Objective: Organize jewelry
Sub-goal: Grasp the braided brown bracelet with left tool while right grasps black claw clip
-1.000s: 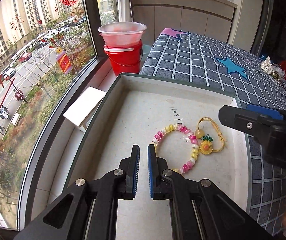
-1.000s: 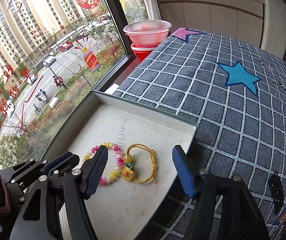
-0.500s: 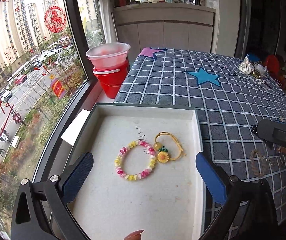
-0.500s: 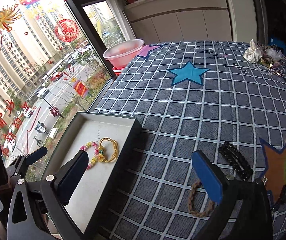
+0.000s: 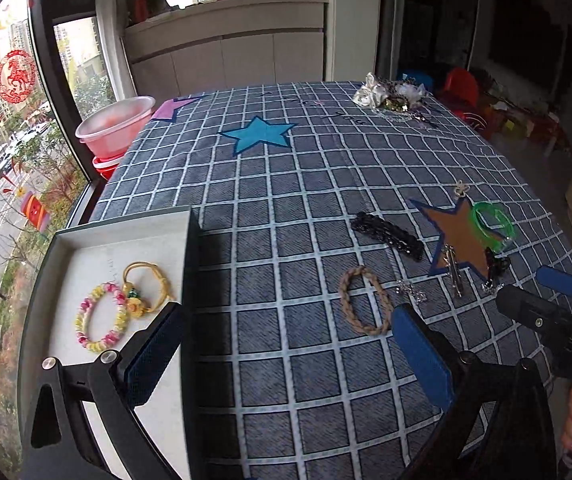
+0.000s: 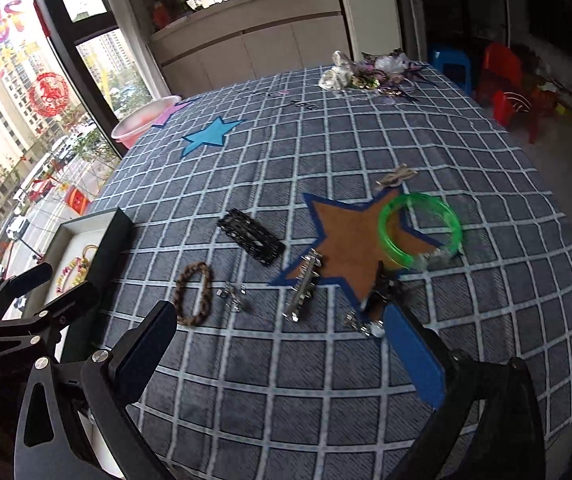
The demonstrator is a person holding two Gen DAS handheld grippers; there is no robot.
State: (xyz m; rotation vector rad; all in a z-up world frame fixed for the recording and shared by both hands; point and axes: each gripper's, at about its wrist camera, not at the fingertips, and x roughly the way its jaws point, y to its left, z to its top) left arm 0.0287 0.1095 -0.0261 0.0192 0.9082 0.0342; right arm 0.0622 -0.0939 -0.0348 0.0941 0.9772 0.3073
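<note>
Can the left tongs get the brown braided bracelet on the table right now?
Probably yes. The left tongs are open and empty, and the brown braided bracelet lies flat on the tablecloth just ahead of them, with nothing covering it.

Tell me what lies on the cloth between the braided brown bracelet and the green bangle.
In the right wrist view, between the braided brown bracelet and the green bangle lie a small silver piece and a silver hair clip.
</note>
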